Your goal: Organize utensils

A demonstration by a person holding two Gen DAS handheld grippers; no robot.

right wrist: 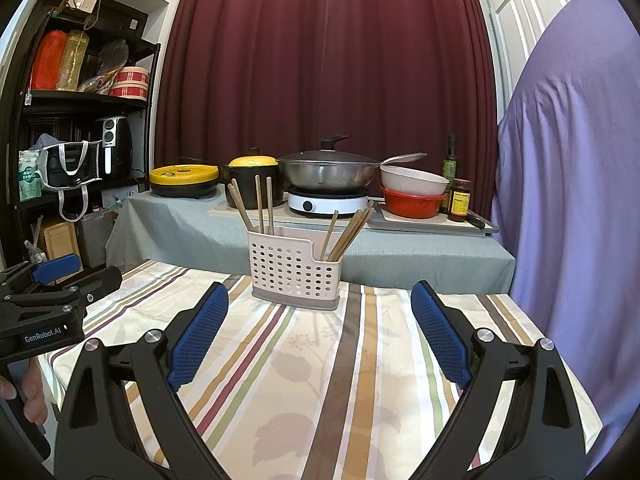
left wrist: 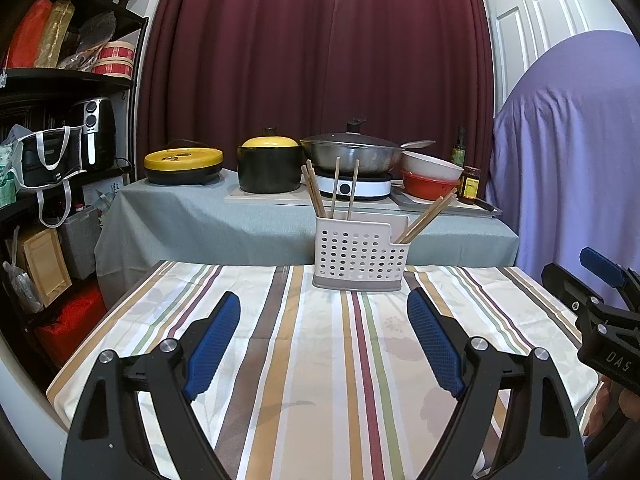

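Observation:
A pale perforated utensil caddy [left wrist: 358,256] stands at the far edge of the striped tablecloth [left wrist: 312,360]. Several wooden chopsticks stand in its left compartment [left wrist: 335,190] and several lean right out of its right compartment [left wrist: 428,216]. My left gripper [left wrist: 324,336] is open and empty above the cloth, short of the caddy. In the right wrist view the caddy [right wrist: 294,274] and its chopsticks [right wrist: 348,234] show ahead, and my right gripper [right wrist: 320,336] is open and empty. The left gripper shows at that view's left edge [right wrist: 52,280].
Behind the table a grey-covered counter [left wrist: 240,216] holds a yellow-lidded cooker [left wrist: 184,166], a black pot [left wrist: 270,168], a wok [left wrist: 352,154] on a hob, bowls [left wrist: 430,176] and bottles. A black shelf unit [left wrist: 60,140] stands left, a purple-draped object [left wrist: 568,160] right.

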